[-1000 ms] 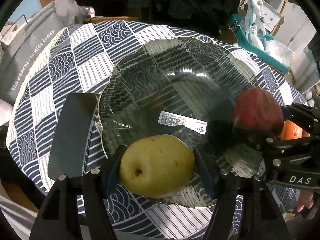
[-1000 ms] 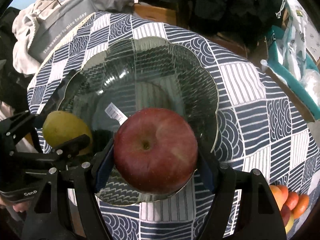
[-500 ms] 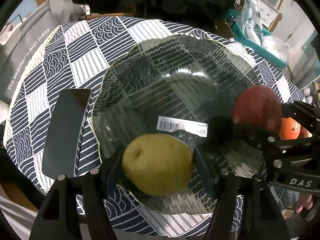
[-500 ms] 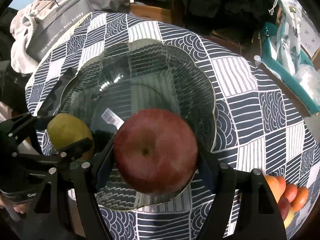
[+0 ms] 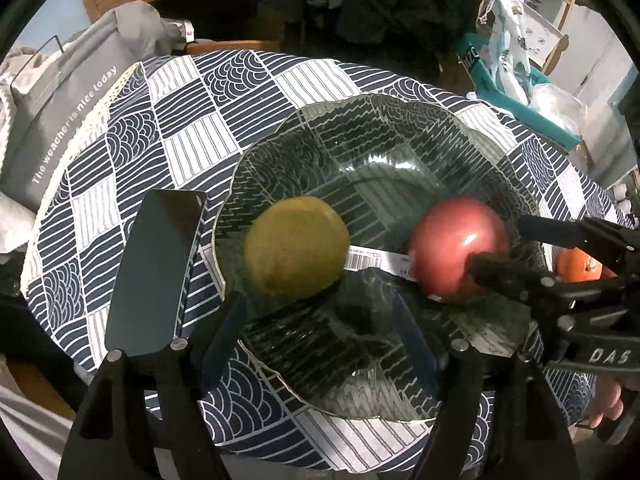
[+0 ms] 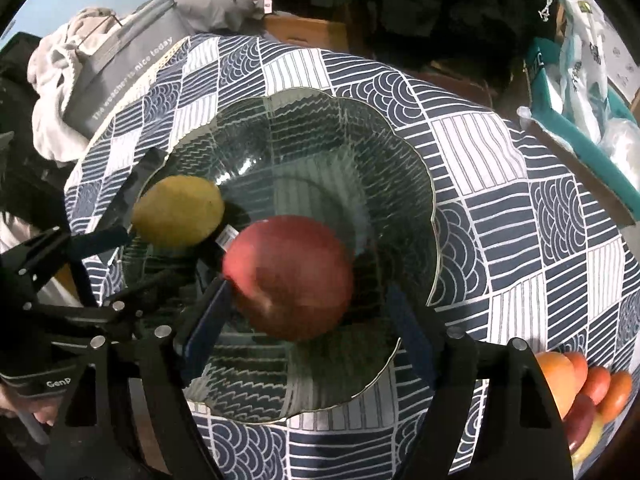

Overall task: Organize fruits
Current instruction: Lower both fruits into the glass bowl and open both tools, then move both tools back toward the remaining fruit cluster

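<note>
Fruit released in glass plate (image 5: 400, 128)

Both grippers' jaws are opening: left gripper (image 5: 320, 320) clear of pear (image 5: 296, 248), right gripper (image 6: 304, 320) clear of apple (image 6: 288, 276); far half of plate bare.

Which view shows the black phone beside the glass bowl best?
The left wrist view: the black phone lies almost whole beside the glass bowl. In the right wrist view only a dark sliver shows behind the bowl's rim.
</note>
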The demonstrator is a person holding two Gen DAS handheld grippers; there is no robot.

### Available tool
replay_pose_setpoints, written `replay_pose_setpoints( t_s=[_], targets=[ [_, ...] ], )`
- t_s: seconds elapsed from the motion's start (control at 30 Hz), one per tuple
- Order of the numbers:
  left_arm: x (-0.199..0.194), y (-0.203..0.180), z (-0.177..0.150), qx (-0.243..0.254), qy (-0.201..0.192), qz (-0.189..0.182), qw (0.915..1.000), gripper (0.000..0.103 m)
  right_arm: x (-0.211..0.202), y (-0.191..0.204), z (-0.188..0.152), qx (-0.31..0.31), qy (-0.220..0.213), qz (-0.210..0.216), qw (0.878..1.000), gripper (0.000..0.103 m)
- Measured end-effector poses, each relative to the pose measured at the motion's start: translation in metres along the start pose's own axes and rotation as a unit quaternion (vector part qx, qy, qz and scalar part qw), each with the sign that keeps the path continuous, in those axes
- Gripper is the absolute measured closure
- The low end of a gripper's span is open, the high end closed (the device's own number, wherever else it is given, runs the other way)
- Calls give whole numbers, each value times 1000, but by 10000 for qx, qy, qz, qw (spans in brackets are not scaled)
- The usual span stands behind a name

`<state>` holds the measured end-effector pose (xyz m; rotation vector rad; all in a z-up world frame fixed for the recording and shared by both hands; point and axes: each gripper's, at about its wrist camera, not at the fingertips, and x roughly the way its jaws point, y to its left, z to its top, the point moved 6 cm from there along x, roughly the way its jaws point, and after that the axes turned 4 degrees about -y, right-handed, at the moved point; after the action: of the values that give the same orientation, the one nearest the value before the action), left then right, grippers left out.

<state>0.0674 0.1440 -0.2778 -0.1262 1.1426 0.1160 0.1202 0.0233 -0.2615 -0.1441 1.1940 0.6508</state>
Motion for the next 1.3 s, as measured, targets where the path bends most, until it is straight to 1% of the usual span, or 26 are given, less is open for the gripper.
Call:
replay_pose_setpoints(
  t_s=[0.17, 0.33, 0.43, 0.57, 0.63, 0.73, 0.83, 1.07, 1.2, 1.3],
  targets=[
    [-9, -2, 1, 39, -128, -36, 9999, 25, -9, -4, 1, 286, -212, 256, 9990, 23],
    [-20, -8, 2, 127, -280, -76, 9995, 25, -21, -2, 0, 240, -317, 206, 9990, 23],
    [-28, -13, 3, 239, -411, -70, 9988, 25, -35, -1, 1, 213, -484, 151, 9985, 23],
    [-45, -24, 9, 438, -723, -85, 9964, 25, -60, -4, 3, 162, -732, -150, 9971, 23],
    [-53, -30, 12, 530, -858, -120, 9948, 25, -71, -7, 2, 175, -821, -218, 9962, 23],
    [-66, -41, 15, 648, -990, -256, 9926, 25, -91, -13, 0, 256, -965, -377, 9943, 23],
    [-77, -51, 16, 676, -1076, -459, 9908, 25, -111, -22, -6, 282, -1090, -664, 9914, 23],
    [-104, -82, 20, 824, -1215, -862, 9854, 25, -156, -41, -17, 439, -1371, -941, 9851, 23],
    [-111, -98, 20, 915, -1200, -935, 9841, 25, -178, -53, -27, 400, -1484, -1200, 9808, 23],
    [-118, -110, 20, 1013, -1229, -952, 9826, 25, -193, -63, -35, 470, -1543, -1263, 9788, 23]
  ],
)
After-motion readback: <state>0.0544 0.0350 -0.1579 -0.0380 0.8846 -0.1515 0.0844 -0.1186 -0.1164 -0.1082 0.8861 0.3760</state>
